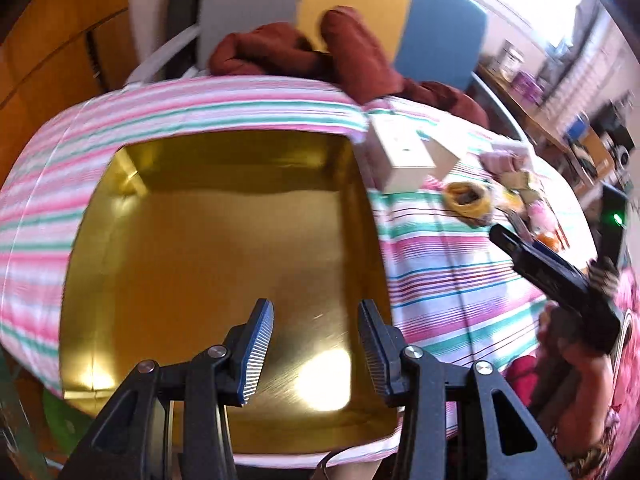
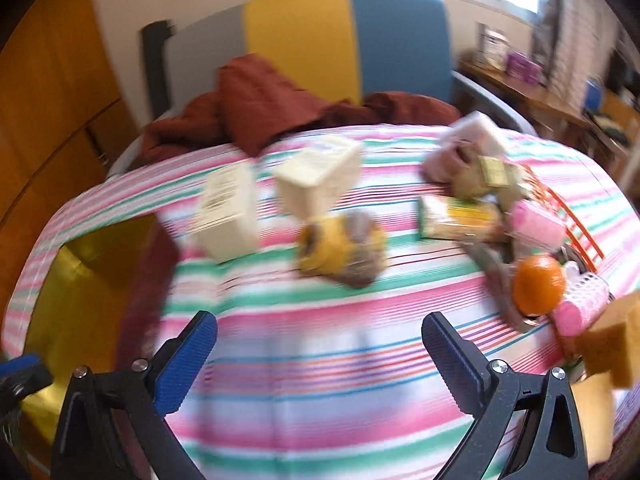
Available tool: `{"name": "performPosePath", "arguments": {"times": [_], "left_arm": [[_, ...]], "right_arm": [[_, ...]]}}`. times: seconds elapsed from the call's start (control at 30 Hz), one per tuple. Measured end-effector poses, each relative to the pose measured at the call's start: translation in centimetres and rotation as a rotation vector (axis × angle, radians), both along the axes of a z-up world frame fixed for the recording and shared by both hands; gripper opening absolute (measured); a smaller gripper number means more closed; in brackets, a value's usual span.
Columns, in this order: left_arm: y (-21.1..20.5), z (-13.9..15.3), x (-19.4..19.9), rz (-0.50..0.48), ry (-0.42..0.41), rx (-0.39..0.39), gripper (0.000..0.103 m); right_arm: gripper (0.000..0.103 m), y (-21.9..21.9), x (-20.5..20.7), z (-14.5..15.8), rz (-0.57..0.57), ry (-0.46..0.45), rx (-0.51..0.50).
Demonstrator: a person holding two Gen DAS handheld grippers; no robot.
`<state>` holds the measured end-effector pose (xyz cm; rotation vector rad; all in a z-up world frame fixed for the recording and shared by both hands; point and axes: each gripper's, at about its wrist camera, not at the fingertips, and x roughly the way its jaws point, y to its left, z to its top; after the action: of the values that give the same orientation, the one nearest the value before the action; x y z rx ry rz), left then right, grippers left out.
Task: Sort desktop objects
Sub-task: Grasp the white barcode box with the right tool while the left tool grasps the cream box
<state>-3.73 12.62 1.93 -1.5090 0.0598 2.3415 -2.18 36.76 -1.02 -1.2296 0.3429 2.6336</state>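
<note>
A gold tin box [image 1: 224, 240] lies open on the striped tablecloth [image 1: 440, 264], and nothing shows inside it. My left gripper [image 1: 316, 348] hangs open and empty over its near side. My right gripper [image 2: 320, 364] is open and empty above the cloth; it also shows in the left wrist view [image 1: 520, 248]. In the blurred right wrist view I see two cream boxes [image 2: 232, 216] [image 2: 320, 180], a yellow tape roll [image 2: 340, 248], an orange [image 2: 538, 286], pink hair rollers [image 2: 536, 224] and a yellow packet [image 2: 460, 216]. The gold box [image 2: 80, 292] shows at the left.
A dark red cloth [image 2: 272, 108] lies at the far table edge before a grey, yellow and blue chair back [image 2: 304, 36]. An orange basket [image 2: 576, 228] holds clutter at the right, with yellow sponges [image 2: 616, 348] nearby. A wooden cabinet [image 1: 48, 52] stands left.
</note>
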Motion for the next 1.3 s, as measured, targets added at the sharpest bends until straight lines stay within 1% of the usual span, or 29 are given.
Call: {"name": "performPosePath", "arguments": {"times": [0.03, 0.17, 0.27, 0.3, 0.33, 0.4, 0.47, 0.57, 0.7, 0.77, 0.83, 0.87, 0.9, 0.93, 1.0, 1.07, 1.1, 1.13, 1.17, 1.23, 1.3], "left_arm": [[1.1, 0.1, -0.4, -0.023, -0.003, 0.005, 0.044], [4.1, 0.5, -2.3, -0.057, -0.018, 0.041, 0.044], [6.7, 0.7, -4.4, -0.066, -0.006, 0.040, 0.044], [7.3, 0.6, -5.0, -0.068, -0.003, 0.028, 0.044], [8.2, 0.6, -5.6, -0.066, -0.001, 0.010, 0.044], [9.3, 0.5, -6.5, -0.081, 0.001, 0.011, 0.044], [10.2, 0.1, -7.4, -0.066, -0.001, -0.010, 0.044], [10.6, -0.5, -8.8, -0.043, -0.031, 0.002, 0.044], [10.4, -1.1, -10.5, 0.000, -0.039, -0.002, 0.044], [10.4, -1.3, -11.5, 0.015, -0.047, 0.008, 0.044], [11.0, -1.4, -12.4, 0.014, -0.046, 0.006, 0.044], [11.4, -1.6, -12.7, 0.007, -0.044, 0.004, 0.044], [12.0, -1.7, -13.1, -0.006, -0.044, 0.002, 0.044], [12.5, -2.0, -13.5, -0.021, -0.047, -0.005, 0.044], [13.5, -2.7, -14.4, -0.038, -0.066, -0.013, 0.044], [14.4, -3.5, -15.3, -0.042, -0.098, 0.004, 0.045], [14.7, -3.9, -15.7, -0.045, -0.108, 0.010, 0.045], [15.0, -4.1, -16.0, -0.047, -0.110, 0.027, 0.052], [15.2, -4.1, -16.2, -0.044, -0.107, 0.034, 0.053], [15.8, -4.1, -16.5, -0.051, -0.089, 0.015, 0.056], [16.2, -4.1, -16.6, -0.057, -0.085, 0.003, 0.057]], "right_arm": [[0.103, 0.8, -0.2, -0.3, -0.014, 0.001, -0.013], [0.103, 3.5, -1.4, -0.8, -0.065, 0.015, -0.077], [0.103, 4.7, -2.5, 0.1, -0.107, 0.063, -0.106], [0.103, 5.1, -3.5, 0.6, -0.111, 0.074, -0.119], [0.103, 5.3, -4.7, 1.0, -0.118, 0.073, -0.133], [0.103, 5.8, -6.8, 1.6, -0.125, 0.065, -0.146], [0.103, 5.9, -9.8, 1.8, -0.141, 0.039, -0.150], [0.103, 5.9, -13.5, 1.2, -0.160, -0.030, -0.153], [0.103, 5.5, -17.0, -0.8, -0.149, -0.100, -0.184], [0.102, 5.4, -17.8, -1.9, -0.134, -0.140, -0.186], [0.093, 5.6, -17.6, -2.6, -0.128, -0.163, -0.157], [0.091, 6.1, -17.0, -2.9, -0.116, -0.153, -0.159], [0.085, 6.5, -16.6, -3.0, -0.111, -0.146, -0.164], [0.077, 6.9, -16.1, -3.2, -0.110, -0.147, -0.164], [0.070, 8.0, -14.9, -3.8, -0.108, -0.167, -0.157], [0.068, 9.0, -13.7, -4.5, -0.114, -0.181, -0.166], [0.064, 9.5, -12.8, -4.9, -0.117, -0.183, -0.177], [0.059, 9.9, -12.4, -5.0, -0.114, -0.172, -0.185], [0.057, 10.1, -11.7, -5.0, -0.108, -0.152, -0.183], [0.057, 10.2, -11.0, -5.0, -0.101, -0.148, -0.187], [0.059, 10.4, -10.6, -4.7, -0.094, -0.131, -0.210]]}}
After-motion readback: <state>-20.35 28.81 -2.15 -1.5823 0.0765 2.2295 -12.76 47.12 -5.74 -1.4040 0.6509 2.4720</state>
